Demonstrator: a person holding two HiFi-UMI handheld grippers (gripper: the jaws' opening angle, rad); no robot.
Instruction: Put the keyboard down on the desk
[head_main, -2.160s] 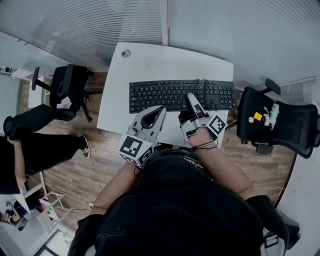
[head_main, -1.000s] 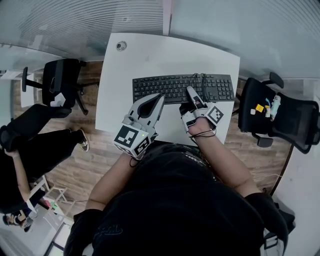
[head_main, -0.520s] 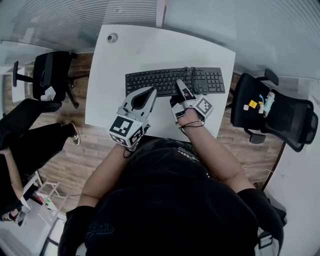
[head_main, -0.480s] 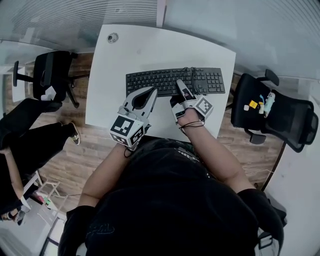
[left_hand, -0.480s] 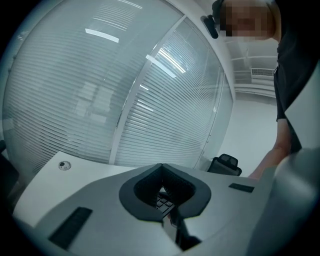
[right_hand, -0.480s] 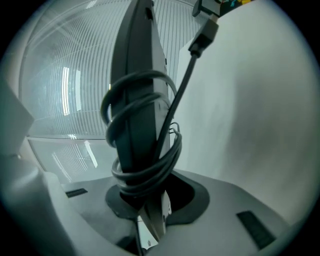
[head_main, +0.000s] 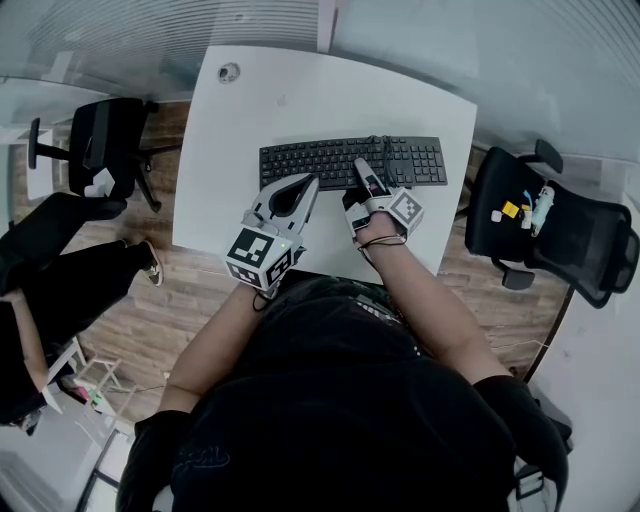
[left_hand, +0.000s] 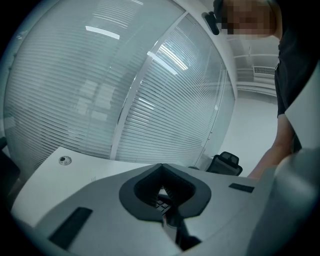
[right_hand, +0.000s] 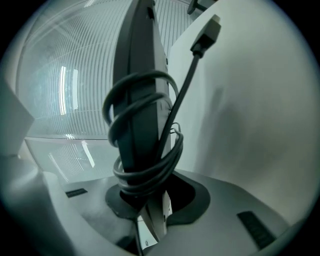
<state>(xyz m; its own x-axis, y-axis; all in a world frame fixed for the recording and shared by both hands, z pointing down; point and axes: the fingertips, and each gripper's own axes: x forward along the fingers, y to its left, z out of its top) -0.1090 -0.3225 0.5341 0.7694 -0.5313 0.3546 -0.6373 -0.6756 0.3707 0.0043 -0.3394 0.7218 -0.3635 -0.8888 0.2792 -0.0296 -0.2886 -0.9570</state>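
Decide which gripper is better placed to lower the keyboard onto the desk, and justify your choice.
Right. The right gripper is shut on the near edge of the keyboard, over the desk. The left gripper is shut on nothing, beside it.

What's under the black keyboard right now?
The white curved desk top lies below the black keyboard, which the right gripper clamps by its near edge. The keyboard covers its own underside, so any gap to the desk cannot be seen.

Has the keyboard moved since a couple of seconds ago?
Yes. The keyboard earlier reached the desk's right edge; now it ends short of it, shifted leftward.
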